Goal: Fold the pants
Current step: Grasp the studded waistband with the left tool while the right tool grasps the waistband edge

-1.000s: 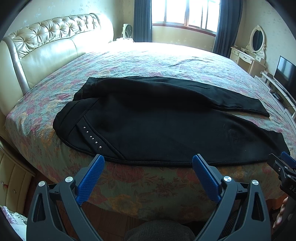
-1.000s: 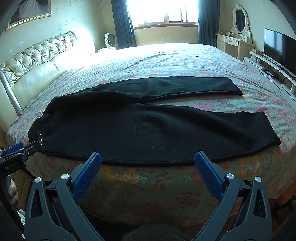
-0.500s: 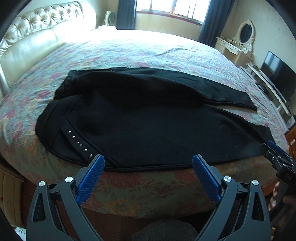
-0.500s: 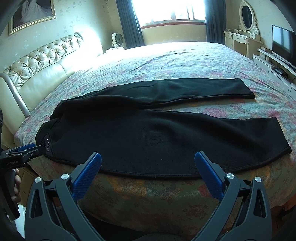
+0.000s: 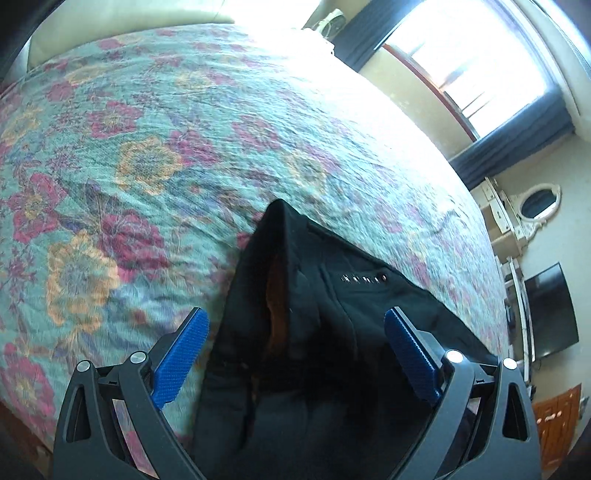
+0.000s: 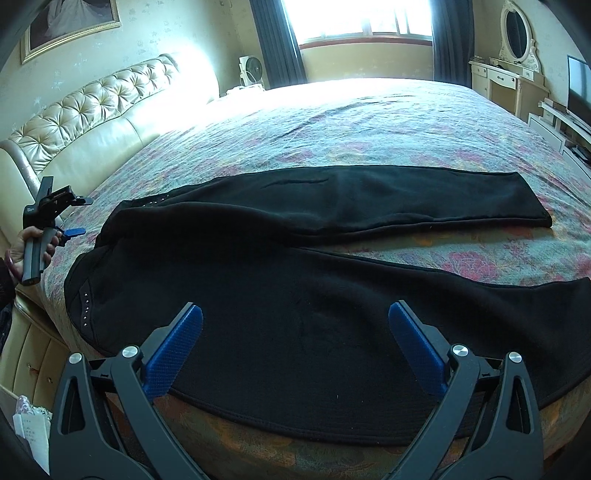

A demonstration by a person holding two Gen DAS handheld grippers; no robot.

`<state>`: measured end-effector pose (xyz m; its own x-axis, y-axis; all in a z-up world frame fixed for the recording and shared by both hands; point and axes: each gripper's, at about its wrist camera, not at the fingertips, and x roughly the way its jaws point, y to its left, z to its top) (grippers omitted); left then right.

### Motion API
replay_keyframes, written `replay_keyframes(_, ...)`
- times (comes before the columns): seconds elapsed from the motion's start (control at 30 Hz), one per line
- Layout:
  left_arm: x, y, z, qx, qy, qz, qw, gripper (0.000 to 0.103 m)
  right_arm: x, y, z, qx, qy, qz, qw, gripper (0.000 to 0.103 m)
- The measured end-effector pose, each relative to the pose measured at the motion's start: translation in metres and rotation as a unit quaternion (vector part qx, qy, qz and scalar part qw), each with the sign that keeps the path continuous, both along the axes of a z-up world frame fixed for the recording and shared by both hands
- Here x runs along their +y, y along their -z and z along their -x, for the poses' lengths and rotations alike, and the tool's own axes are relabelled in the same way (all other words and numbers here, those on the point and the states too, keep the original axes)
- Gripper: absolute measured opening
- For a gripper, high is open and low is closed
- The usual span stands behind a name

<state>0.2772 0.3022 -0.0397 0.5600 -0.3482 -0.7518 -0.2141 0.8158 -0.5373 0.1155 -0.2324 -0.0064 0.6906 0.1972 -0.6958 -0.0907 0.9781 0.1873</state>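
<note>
Step in hand, by judgement: approach to the first grasp; no fold is made yet. The pants (image 6: 295, 295) lie spread flat on the bed (image 6: 369, 122), waist toward the headboard (image 6: 92, 122) side, the two legs running toward the opposite side. The near leg lies along the bed's near edge and slightly overhangs it; the far leg lies further in, with a strip of bedspread showing between the two.

Left gripper (image 5: 295, 350): jaws wide, holding nothing. In its own view it points down over the waist end, the blue pads (image 5: 181, 350) standing either side of the waistband fabric, whether they touch the cloth cannot be told. A row of studs (image 5: 364, 277) shows just beyond. In the right view the same tool is seen at the headboard-side edge of the bed, gripped in the person's hand (image 6: 22, 254), raised and tilted toward the waist.

Right gripper (image 6: 295, 347): jaws wide, holding nothing. It hovers level over the near leg around mid-length, at the bed's near edge, aimed across the bed toward the window (image 6: 362, 18).

Next move, by judgement: each gripper needs to drop onto the near edge of the cloth, left at the waistband, right on the near leg's outer seam, close on it, then carry the near leg over onto the far one, both hands lifting together so the cloth does not sag or twist
</note>
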Motion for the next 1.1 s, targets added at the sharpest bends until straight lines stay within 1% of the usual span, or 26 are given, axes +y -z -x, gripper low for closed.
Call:
replay_keyframes(0.03, 0.006, 0.011, -0.015, 0.014, 0.002, 0.013, 0.9998, 0.095, 0.002, 0.002, -0.005, 0.003, -0.004, -0.001, 1.000, 0.101)
replay_keyframes(0.07, 0.009, 0.021, -0.029, 0.031, 0.007, 0.015, 0.9994, 0.095, 0.003, 0.005, -0.010, 0.006, -0.009, -0.002, 1.000, 0.101)
replay_keyframes(0.13, 0.008, 0.039, -0.053, 0.060, 0.021, -0.001, 0.9980, 0.095, 0.004, 0.009, -0.020, 0.013, -0.017, -0.007, 1.000, 0.101)
replay_keyframes(0.17, 0.006, 0.044, -0.064, 0.066, 0.032, -0.010, 0.9973, 0.095, 0.004, 0.011, -0.025, 0.015, -0.018, -0.008, 1.000, 0.101)
replay_keyframes(0.2, 0.004, 0.046, -0.072, 0.062, 0.041, -0.024, 0.9969, 0.095, 0.003, 0.012, -0.028, 0.016, -0.020, -0.011, 1.000, 0.101)
replay_keyframes(0.27, -0.007, 0.042, -0.083, 0.038, 0.070, -0.047, 0.9957, 0.095, 0.003, 0.015, -0.035, 0.018, -0.029, -0.013, 0.999, 0.101)
replay_keyframes(0.37, -0.028, 0.039, -0.093, 0.021, 0.123, -0.040, 0.9913, 0.095, 0.001, 0.021, -0.047, 0.028, -0.054, -0.026, 0.998, 0.101)
replay_keyframes(0.4, -0.037, 0.039, -0.095, 0.019, 0.143, -0.041, 0.9886, 0.089, 0.000, 0.022, -0.052, 0.031, -0.065, -0.034, 0.997, 0.101)
replay_keyframes(0.43, -0.046, 0.039, -0.096, 0.016, 0.166, -0.055, 0.9845, 0.072, -0.002, 0.022, -0.058, 0.032, -0.076, -0.041, 0.996, 0.101)
replay_keyframes(0.47, -0.055, 0.041, -0.097, 0.021, 0.183, -0.083, 0.9793, 0.029, -0.004, 0.020, -0.065, 0.031, -0.088, -0.048, 0.994, 0.101)
replay_keyframes(0.5, -0.059, 0.043, -0.096, 0.025, 0.188, -0.104, 0.9762, 0.026, -0.008, 0.017, -0.074, 0.031, -0.107, -0.057, 0.992, 0.101)
replay_keyframes(0.53, -0.060, 0.044, -0.096, 0.022, 0.191, -0.108, 0.9754, 0.026, -0.011, 0.013, -0.084, 0.030, -0.127, -0.063, 0.989, 0.101)
replay_keyframes(0.57, -0.058, 0.045, -0.096, 0.021, 0.191, -0.105, 0.9758, 0.025, -0.015, 0.009, -0.097, 0.029, -0.143, -0.058, 0.988, 0.101)
replay_keyframes(0.67, -0.045, 0.049, -0.097, 0.030, 0.183, -0.079, 0.9795, 0.022, -0.028, -0.008, -0.146, 0.008, -0.185, -0.001, 0.983, 0.101)
replay_keyframes(0.73, -0.041, 0.050, -0.097, 0.033, 0.175, -0.069, 0.9816, 0.022, -0.038, -0.010, -0.189, 0.007, -0.199, 0.044, 0.979, 0.101)
replay_keyframes(0.77, -0.042, 0.051, -0.097, 0.035, 0.174, -0.069, 0.9818, 0.022, -0.043, -0.007, -0.212, 0.014, -0.207, 0.056, 0.977, 0.101)
replay_keyframes(0.83, -0.047, 0.052, -0.101, 0.036, 0.173, -0.075, 0.9814, 0.022, -0.048, 0.003, -0.254, 0.038, -0.232, 0.061, 0.970, 0.101)
replay_keyframes(0.87, -0.048, 0.052, -0.102, 0.037, 0.172, -0.076, 0.9814, 0.022, -0.048, 0.009, -0.270, 0.051, -0.249, 0.065, 0.965, 0.101)
replay_keyframes(0.97, -0.047, 0.053, -0.105, 0.042, 0.172, -0.067, 0.9819, 0.022, -0.034, 0.023, -0.302, 0.067, -0.294, 0.097, 0.948, 0.100)
replay_keyframes(1.0, -0.048, 0.053, -0.106, 0.042, 0.174, -0.068, 0.9816, 0.022, -0.029, 0.029, -0.308, 0.076, -0.308, 0.105, 0.943, 0.093)
replay_keyframes(1.03, -0.049, 0.053, -0.106, 0.042, 0.176, -0.070, 0.9811, 0.022, -0.022, 0.036, -0.314, 0.089, -0.318, 0.116, 0.937, 0.068)
replay_keyframes(1.1, -0.051, 0.053, -0.107, 0.040, 0.178, -0.075, 0.9803, 0.023, -0.012, 0.057, -0.324, 0.141, -0.326, 0.141, 0.924, 0.030)
